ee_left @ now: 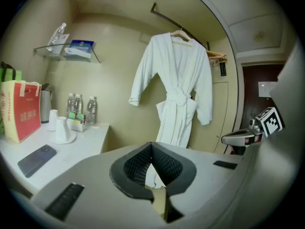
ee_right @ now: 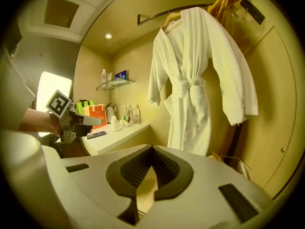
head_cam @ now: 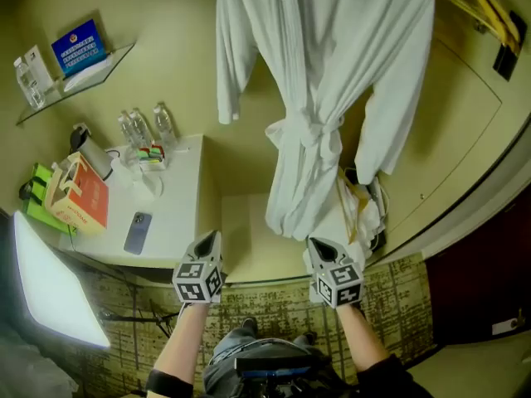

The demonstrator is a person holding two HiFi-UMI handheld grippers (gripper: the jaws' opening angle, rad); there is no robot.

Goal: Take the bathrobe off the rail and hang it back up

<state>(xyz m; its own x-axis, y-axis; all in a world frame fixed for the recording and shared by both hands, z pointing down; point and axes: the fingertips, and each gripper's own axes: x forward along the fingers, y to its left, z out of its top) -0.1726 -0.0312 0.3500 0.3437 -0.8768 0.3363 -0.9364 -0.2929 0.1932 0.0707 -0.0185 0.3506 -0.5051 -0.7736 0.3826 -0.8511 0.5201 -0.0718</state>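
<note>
Your left tongs [head_cam: 209,240] and right tongs [head_cam: 320,245] are both pressed together on nothing, side by side and well short of the work. Beyond them the white bathrobe [head_cam: 319,98] hangs belted on a hanger [ee_left: 181,34] from the rail [ee_left: 167,16], right of the counter [head_cam: 178,199]. Expect soft, bulky, slack cloth — pinch at the collar or the hanger's shoulders, since sleeves would likely just drag.

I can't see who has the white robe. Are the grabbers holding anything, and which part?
Nothing is held. The left gripper and the right gripper are both shut and empty; the bathrobe hangs untouched on its hanger on the rail.
</note>
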